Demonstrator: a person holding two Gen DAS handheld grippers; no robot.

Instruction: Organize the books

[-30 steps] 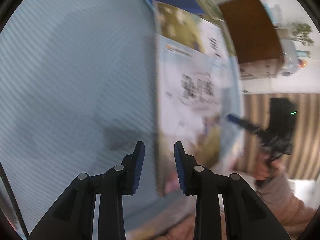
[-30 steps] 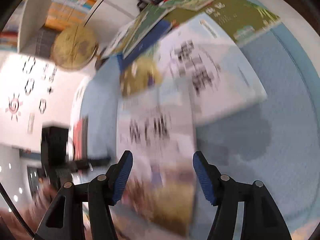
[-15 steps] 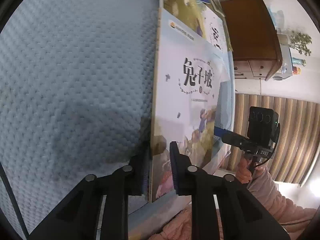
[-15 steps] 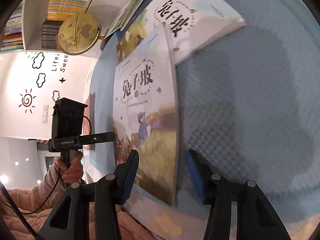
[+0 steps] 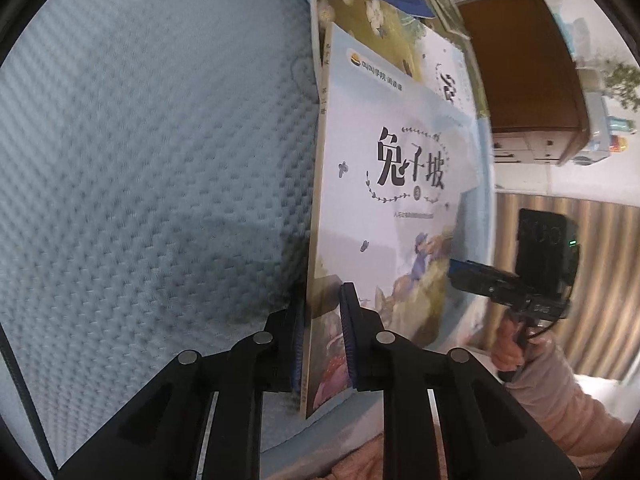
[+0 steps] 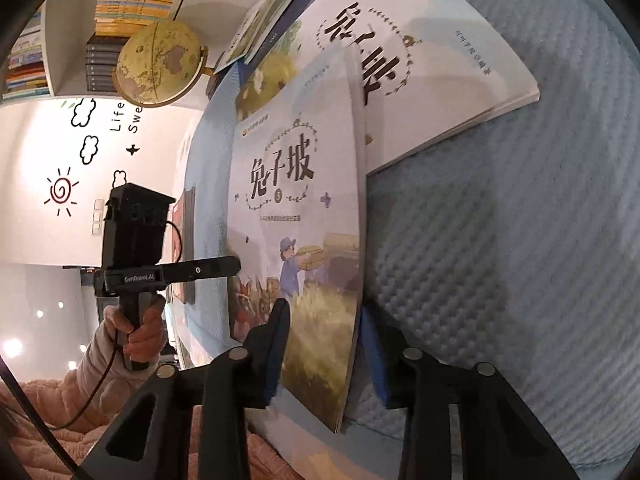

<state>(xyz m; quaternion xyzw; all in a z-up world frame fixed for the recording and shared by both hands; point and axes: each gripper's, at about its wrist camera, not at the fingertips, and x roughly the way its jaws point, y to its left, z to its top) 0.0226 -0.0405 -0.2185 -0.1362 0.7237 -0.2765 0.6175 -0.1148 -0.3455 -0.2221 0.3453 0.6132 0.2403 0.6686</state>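
Both tongs point steeply down at one pale picture book [image 5: 394, 208] that lies on a blue quilted surface [image 5: 152, 168], its near end lifted off the fabric. The left tongs [image 5: 322, 336] are pressed together on the book's near left corner, at the spine side, one blue pad under the cover and one on top, so they pinch the book. The right tongs [image 6: 322, 344] straddle the book's near right edge; their jaws have just been closing with the book [image 6: 296, 216] between them. The left pad lies against the cover, while the right pad sits just beside the page edge and I cannot tell whether it touches, so they count as spread around the book, not yet clamped.

In the right wrist view a hand [image 6: 138, 330] in a pink sleeve grips the left tool's handle to the left of the book. In the left wrist view the other hand [image 5: 514, 346] holds the right tool at the right.

Beyond the held book, farther off, a second book [image 6: 420, 60] with a similar cover lies partly under it, and more books are heaped behind. A globe [image 6: 160, 62] stands at the far left before a bookshelf [image 6: 80, 20].
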